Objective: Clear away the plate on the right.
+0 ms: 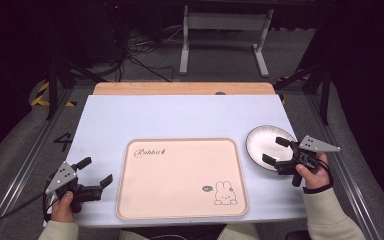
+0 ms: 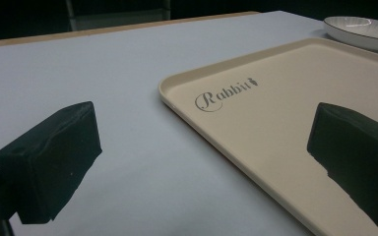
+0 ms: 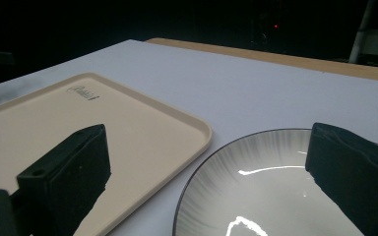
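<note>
A beige tray printed with "Rabbit" and a small rabbit drawing lies in the middle of the white table. Right of it sits an empty white plate with a dark rim. My right gripper hovers open over the plate's near right edge, jaws wide apart; the right gripper view has the plate between them and the tray to the left. My left gripper is open near the table's front left corner, just left of the tray. The left gripper view shows the tray corner and the plate far off.
The white table top has a wooden strip along its far edge. Beyond it stand a metal frame and cables on the floor. Dark stands flank the table at both sides.
</note>
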`<state>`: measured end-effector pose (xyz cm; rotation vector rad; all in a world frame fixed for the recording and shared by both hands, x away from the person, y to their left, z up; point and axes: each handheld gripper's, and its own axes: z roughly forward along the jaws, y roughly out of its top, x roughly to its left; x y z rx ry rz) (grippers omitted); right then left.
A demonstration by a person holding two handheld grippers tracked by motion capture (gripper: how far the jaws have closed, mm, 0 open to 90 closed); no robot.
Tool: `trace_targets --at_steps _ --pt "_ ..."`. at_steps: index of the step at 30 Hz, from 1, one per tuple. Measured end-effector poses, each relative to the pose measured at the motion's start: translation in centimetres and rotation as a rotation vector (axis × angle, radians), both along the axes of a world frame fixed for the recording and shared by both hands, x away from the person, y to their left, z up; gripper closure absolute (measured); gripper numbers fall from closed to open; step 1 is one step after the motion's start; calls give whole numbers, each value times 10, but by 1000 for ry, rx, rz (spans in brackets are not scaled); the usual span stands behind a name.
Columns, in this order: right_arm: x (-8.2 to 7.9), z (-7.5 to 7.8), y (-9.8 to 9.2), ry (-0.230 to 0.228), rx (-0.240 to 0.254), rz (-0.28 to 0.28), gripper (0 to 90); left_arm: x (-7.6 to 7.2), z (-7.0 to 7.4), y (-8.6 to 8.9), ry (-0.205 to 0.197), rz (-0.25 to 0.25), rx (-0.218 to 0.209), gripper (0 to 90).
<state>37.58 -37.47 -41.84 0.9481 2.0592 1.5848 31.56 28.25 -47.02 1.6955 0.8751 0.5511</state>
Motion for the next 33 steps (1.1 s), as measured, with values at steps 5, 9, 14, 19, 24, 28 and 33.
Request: trace_targets --at_steps 5,9,14,19,24,28,33 --pt "4 7 -5 -20 -10 -35 35 0 0 0 1 0 0 3" --pt "6 15 -8 -47 -23 -68 35 0 0 0 -1 -2 1 3" --pt "11 23 -15 -45 -23 -102 35 0 0 0 -4 -3 4 3" --pt "15 27 -22 -49 -16 -148 16 0 0 -1 -7 -6 12 3" --pt "20 28 -31 -25 -10 -206 16 0 0 -1 -4 -5 10 3" --pt "24 24 -39 0 -16 -246 16 0 0 -2 -5 -9 20 3" --pt "28 18 -47 48 -52 -309 34 0 0 -3 -7 -11 26 3"
